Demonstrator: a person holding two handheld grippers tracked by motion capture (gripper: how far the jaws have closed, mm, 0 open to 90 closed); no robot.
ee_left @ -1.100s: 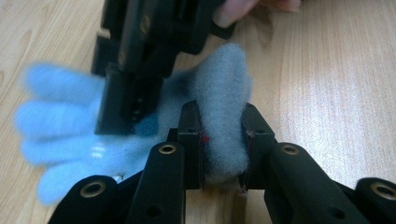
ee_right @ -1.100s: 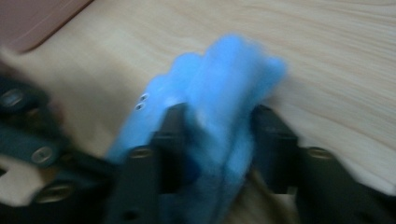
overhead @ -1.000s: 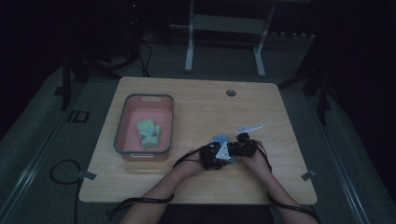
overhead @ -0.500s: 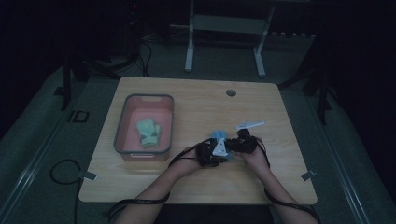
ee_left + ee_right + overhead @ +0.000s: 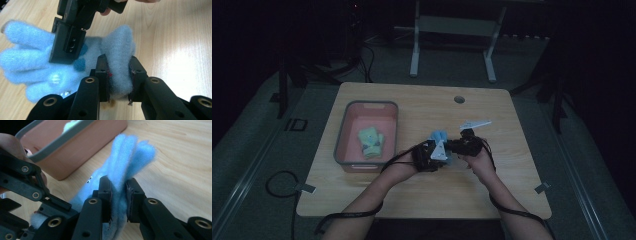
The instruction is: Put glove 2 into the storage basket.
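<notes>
A fluffy light blue glove (image 5: 440, 137) hangs between both grippers just above the wooden table (image 5: 422, 200). My left gripper (image 5: 430, 154) is shut on the glove's cuff end (image 5: 119, 50), the pads squeezing the fleece. My right gripper (image 5: 461, 146) is shut on the glove's finger part (image 5: 130, 152); its jaws have just been closing on it. In the left gripper view the right gripper's black jaw lies across the glove's palm, and the fingers (image 5: 22, 60) spread to the left. The two grippers face each other, close together.
A pink bin with a grey rim (image 5: 341, 137) stands on the table's left half, with a green glove bundle (image 5: 371, 141) inside. The same bin (image 5: 75, 150) lies just beyond the glove in the right gripper view. A round hole (image 5: 459, 99) sits near the table's far edge.
Both hands have risen a little and shifted away from the table's near edge, carrying the blue glove between them. The bin and its contents have not moved.
</notes>
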